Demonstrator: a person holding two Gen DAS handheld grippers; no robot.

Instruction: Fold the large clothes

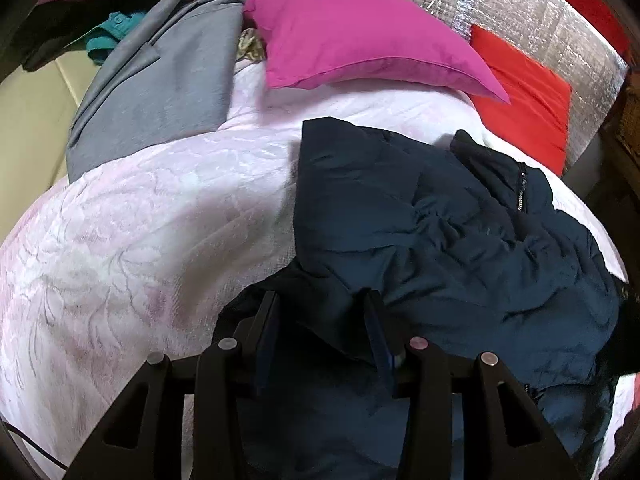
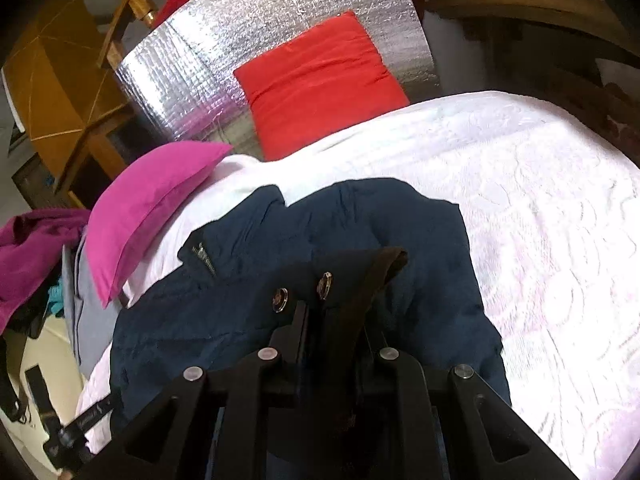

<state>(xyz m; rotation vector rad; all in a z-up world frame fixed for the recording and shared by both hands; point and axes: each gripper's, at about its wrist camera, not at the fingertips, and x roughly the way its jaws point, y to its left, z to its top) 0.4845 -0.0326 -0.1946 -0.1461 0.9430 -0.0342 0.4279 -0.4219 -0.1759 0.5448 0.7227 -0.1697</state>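
A navy padded jacket [image 1: 440, 220] lies crumpled on the pale pink-white bedspread [image 1: 140, 240]. My left gripper [image 1: 322, 300] is at its near left edge, and a thick fold of the navy fabric fills the gap between the fingers. In the right wrist view the jacket [image 2: 240, 300] spreads below me. My right gripper [image 2: 334, 312] is shut on its edge, where two metal snap buttons [image 2: 280, 299] and a dark brown strip [image 2: 384, 272] stick up above the fingers. The fabric hides the right fingertip.
A magenta pillow [image 1: 340, 40] and a red cushion [image 1: 528, 96] lie at the head of the bed against silver foil [image 1: 540, 8]. A grey garment [image 1: 160, 88] and a teal one [image 1: 108, 36] sit at the far left. Bare bedspread [image 2: 540, 220] stretches right of the jacket.
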